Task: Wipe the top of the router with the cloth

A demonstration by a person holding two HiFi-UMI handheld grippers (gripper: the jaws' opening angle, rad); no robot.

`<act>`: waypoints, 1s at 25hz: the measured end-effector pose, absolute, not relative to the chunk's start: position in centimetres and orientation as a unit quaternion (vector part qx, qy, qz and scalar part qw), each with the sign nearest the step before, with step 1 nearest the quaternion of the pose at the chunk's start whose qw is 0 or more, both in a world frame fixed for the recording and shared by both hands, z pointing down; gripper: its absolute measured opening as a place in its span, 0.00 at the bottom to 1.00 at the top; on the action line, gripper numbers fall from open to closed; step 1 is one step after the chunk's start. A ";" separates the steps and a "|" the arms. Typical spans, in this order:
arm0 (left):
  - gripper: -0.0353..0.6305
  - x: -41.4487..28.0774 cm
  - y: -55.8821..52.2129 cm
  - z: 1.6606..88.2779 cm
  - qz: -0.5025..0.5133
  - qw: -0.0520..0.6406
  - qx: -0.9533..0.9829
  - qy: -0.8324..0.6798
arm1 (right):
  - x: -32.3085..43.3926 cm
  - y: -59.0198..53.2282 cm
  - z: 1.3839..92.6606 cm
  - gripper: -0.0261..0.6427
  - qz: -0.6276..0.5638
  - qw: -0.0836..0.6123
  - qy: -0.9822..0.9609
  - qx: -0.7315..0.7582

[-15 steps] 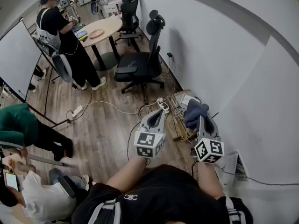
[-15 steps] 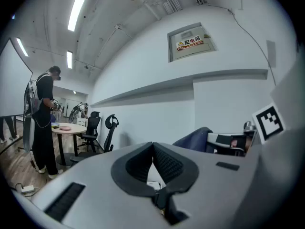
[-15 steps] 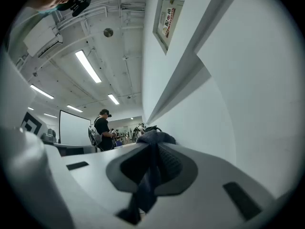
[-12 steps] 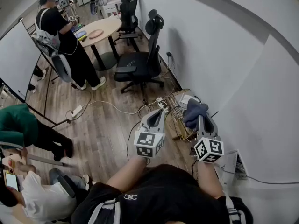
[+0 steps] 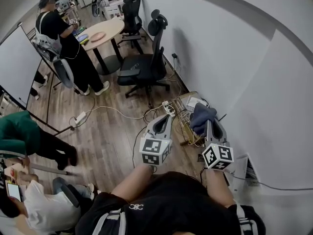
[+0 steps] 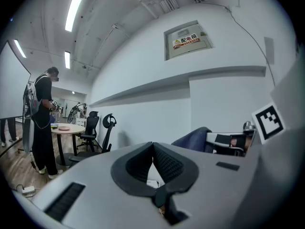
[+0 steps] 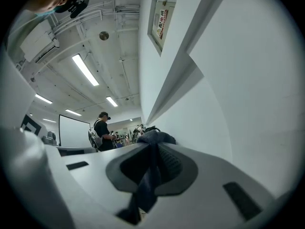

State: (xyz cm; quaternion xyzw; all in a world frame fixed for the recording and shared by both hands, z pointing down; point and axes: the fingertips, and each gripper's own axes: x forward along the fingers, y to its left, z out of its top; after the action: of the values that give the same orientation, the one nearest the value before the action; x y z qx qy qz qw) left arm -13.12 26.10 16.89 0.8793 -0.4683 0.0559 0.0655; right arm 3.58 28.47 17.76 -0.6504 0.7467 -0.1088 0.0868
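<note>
Pinching cloth (image 5: 201, 116), right gripper (image 5: 208, 125) beside wall (image 5: 244, 77)

Dark blue cloth (image 5: 202, 117) covers right claw (image 5: 210, 127) tips and part of wire basket (image 5: 183, 112). White device (image 5: 194, 102) behind cloth too small to identify. Seated person (image 5: 34, 207) cut off by lower-left edge. Wall panel (image 6: 188, 38) label unreadable.
</note>
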 end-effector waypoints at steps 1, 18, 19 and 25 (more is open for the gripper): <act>0.06 -12.8 26.2 17.0 0.057 0.065 0.879 -0.468 | 3.9 28.6 17.8 0.07 -0.109 0.086 0.746 -0.651; 0.06 -7.2 28.7 18.3 0.072 0.068 0.880 -0.465 | 9.0 30.8 19.5 0.07 -0.119 0.090 0.753 -0.641; 0.06 -7.0 28.7 18.2 0.071 0.066 0.881 -0.463 | 9.2 30.9 19.4 0.07 -0.119 0.092 0.752 -0.642; 0.06 -6.0 28.4 19.0 0.077 0.056 0.887 -0.451 | 10.1 30.6 19.8 0.07 -0.112 0.093 0.748 -0.648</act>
State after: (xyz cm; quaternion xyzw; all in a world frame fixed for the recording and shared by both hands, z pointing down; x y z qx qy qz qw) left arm -6.02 28.41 18.98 0.8873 -0.4514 0.0769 0.0559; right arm 10.07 30.57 19.77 -0.6479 0.7478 -0.1119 0.0927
